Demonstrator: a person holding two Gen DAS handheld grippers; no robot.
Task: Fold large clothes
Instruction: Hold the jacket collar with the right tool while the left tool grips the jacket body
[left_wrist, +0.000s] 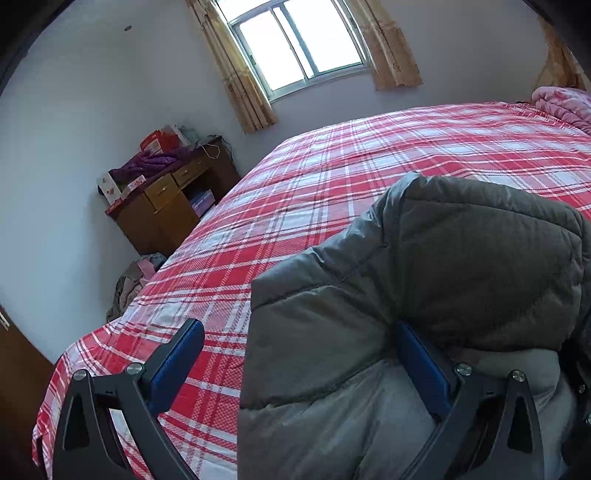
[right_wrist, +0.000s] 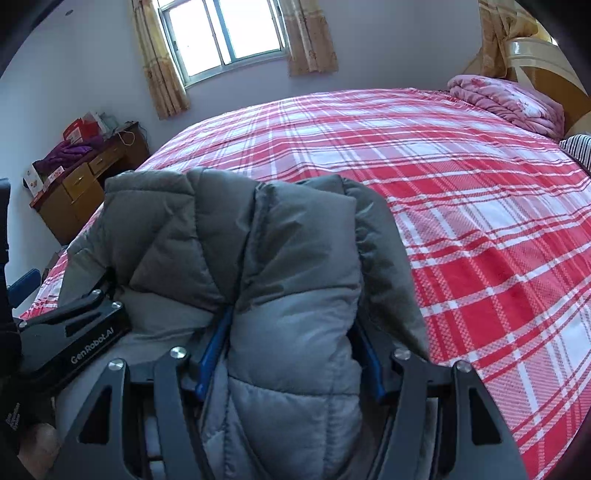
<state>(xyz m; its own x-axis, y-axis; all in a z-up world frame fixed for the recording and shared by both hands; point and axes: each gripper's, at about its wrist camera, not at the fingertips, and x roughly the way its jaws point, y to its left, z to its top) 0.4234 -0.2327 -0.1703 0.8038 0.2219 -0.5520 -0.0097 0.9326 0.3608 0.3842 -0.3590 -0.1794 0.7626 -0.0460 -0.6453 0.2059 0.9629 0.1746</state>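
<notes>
Bed (right_wrist: 461, 206) in red plaid ran out ahead of both sets of fingers, bare beyond the tips. Grey puffer jacket (right_wrist: 258, 236) lay bunched at the near edge, directly under and between the fingers, doubled over itself. I judged the fold partway: one thick layer turned over, no tidy bundle yet, flattening and further folds left.

Right gripper (right_wrist: 291, 354): fingers half spread, a thick padded fold pinched between the blue pads.

Left gripper (left_wrist: 299, 365): fingers wide apart; one pad lay against the jacket, the other over bare sheet; nothing gripped.

Desk (left_wrist: 166, 199) far left of the fingers carried boxes and purple cloth.
</notes>
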